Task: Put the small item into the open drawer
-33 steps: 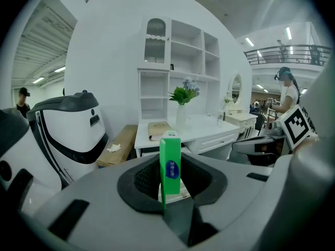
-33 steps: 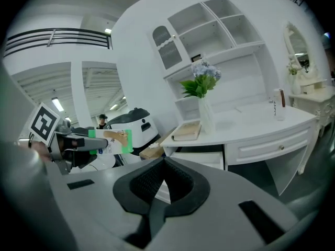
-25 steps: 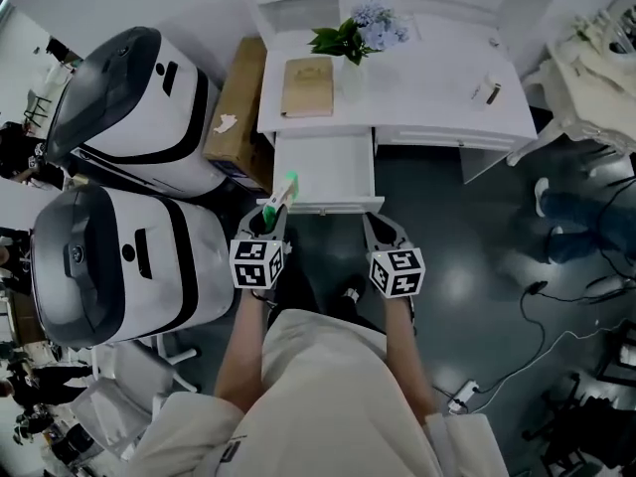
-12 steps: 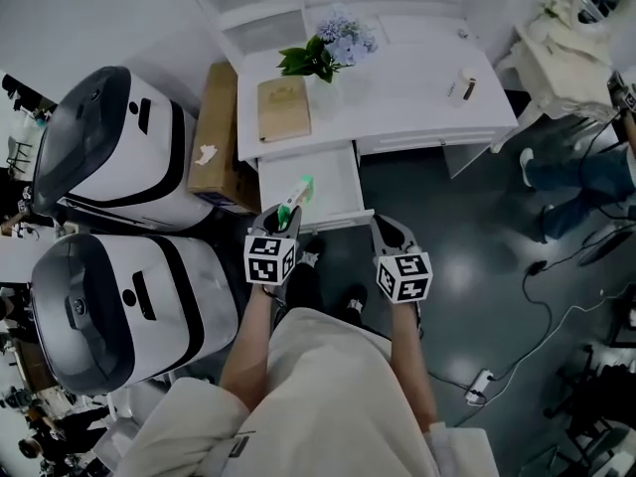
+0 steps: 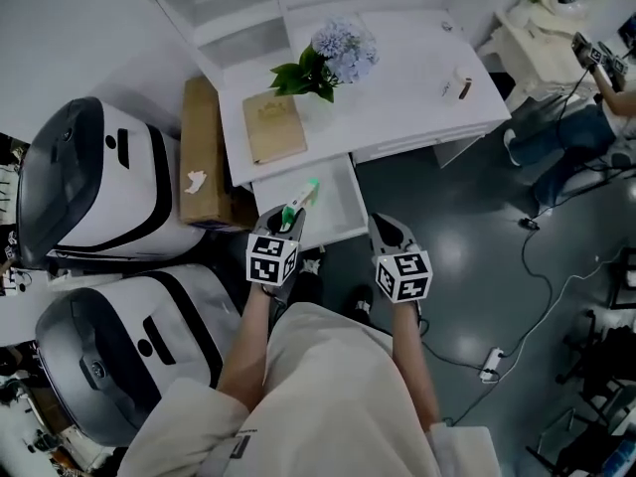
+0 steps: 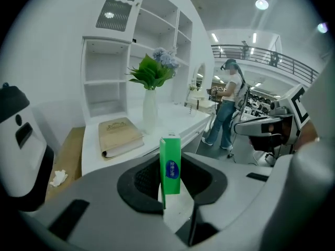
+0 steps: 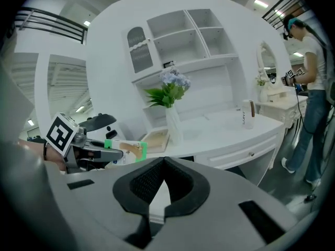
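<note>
Head view, from above: finds the small green box (image 5: 299, 200) clamped by its near end in the left gripper (image 5: 286, 223), pads pressed on its two broad faces. Runs lengthwise straight out from the jaws, slanting up and to the right in that view, far end out over the open drawer (image 5: 338, 205) under the white desk (image 5: 397, 97). Seems to hang above the drawer floor rather than rest on it; cannot tell how large the gap is. Left gripper view: shows upright in the picture between the pads, narrow face with a blue oval mark toward the camera, with the book (image 6: 119, 136) and the vase (image 6: 149, 111) on the desktop beyond. Leaves the right gripper (image 5: 384, 231) just beside the drawer's right front corner, jaws closed tip to tip on nothing in the right gripper view, plainly the farther of the two from the job. Comes down, then, to one relation: box already ahead of and in line with the left jaws, drawer directly below its forward end. Probably calls for a short drop along that same line, then parting the pads, keeping the long axis along the drawer's depth so as not to catch the front rim or the desk edge above.
</note>
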